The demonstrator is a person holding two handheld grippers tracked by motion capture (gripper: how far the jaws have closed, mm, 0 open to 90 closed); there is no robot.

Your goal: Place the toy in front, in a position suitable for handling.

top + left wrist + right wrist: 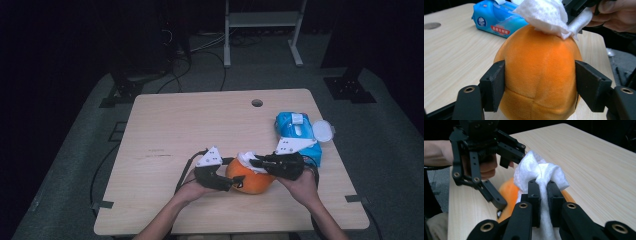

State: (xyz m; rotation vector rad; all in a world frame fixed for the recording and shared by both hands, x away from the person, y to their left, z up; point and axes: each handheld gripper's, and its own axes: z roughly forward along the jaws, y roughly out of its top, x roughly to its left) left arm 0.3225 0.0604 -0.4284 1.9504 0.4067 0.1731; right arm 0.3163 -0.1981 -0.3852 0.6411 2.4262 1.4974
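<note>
— Desk (165, 130) from the left, please: what comes first?

— Bare pale wood on the left half. Then the left gripper (231, 184), held in the person's left hand (192, 190) near the front edge, with its grey three-cornered plate on top and a cable looping off behind it.

— And its jaws?

— In the left gripper view they stand on either side of an orange plush ball (539, 72), one against its left flank and one against its right, pads touching the fabric. So the left gripper (537, 82) is gripping the ball, which sits on the desk (454, 57) at the front middle.

— Where is that in the high view?

— The orange plush ball (250, 181) lies between the two hands, just right of the left gripper.

— What sits on top of it?

— A crumpled white tissue (247, 160), resting on the ball's upper side. The right gripper (256, 162) reaches in over the ball from the right, held by the right hand (302, 185).

— Closed or open?

— Closed. In the right gripper view the two jaws are pressed together with the white tissue (541, 173) pinched between them; it bunches up above the tips of the right gripper (543, 187) and hangs down below. The orange ball (507, 191) shows underneath, and the left gripper (499, 173) is beyond it.

— Anything further right?

— A blue pack of wipes (297, 135) at the desk's right side, behind the right hand, its round white lid flipped open. The same blue pack (496, 18) lies behind the ball in the left gripper view.
</note>
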